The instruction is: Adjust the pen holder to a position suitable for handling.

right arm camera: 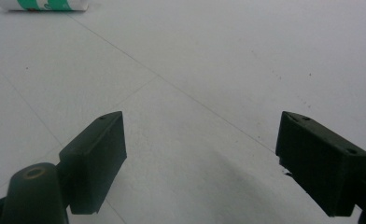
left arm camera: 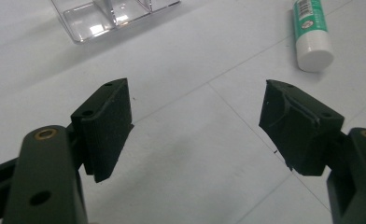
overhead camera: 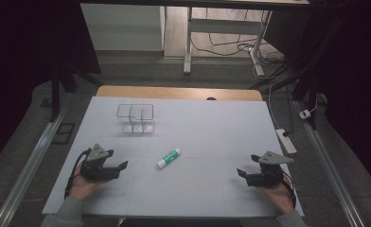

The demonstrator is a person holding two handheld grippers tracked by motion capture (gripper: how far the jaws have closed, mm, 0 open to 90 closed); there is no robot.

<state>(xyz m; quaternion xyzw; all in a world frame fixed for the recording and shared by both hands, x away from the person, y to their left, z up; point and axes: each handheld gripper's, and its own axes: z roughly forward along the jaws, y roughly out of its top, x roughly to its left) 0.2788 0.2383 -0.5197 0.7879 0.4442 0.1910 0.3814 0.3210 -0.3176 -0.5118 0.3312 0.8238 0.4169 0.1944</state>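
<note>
A green-and-white glue stick (overhead camera: 168, 157) lies on its side near the middle of the white table sheet (overhead camera: 207, 127). Behind it and to the left stands a clear plastic organiser (overhead camera: 136, 118) with compartments. My left gripper (overhead camera: 117, 160) rests at the front left, open and holding nothing; in its own view the glue stick (left arm camera: 311, 32) lies ahead to the right and the organiser (left arm camera: 107, 16) ahead to the left. My right gripper (overhead camera: 248, 166) rests at the front right, open and holding nothing; the glue stick (right arm camera: 43, 4) shows at the top left of its view.
The sheet covers a wooden table whose far edge (overhead camera: 179, 92) shows beyond it. Past the table stand desk legs (overhead camera: 188, 42) and floor cables. A power strip (overhead camera: 286, 140) lies off the right edge. Metal rails (overhead camera: 27, 165) run along both sides.
</note>
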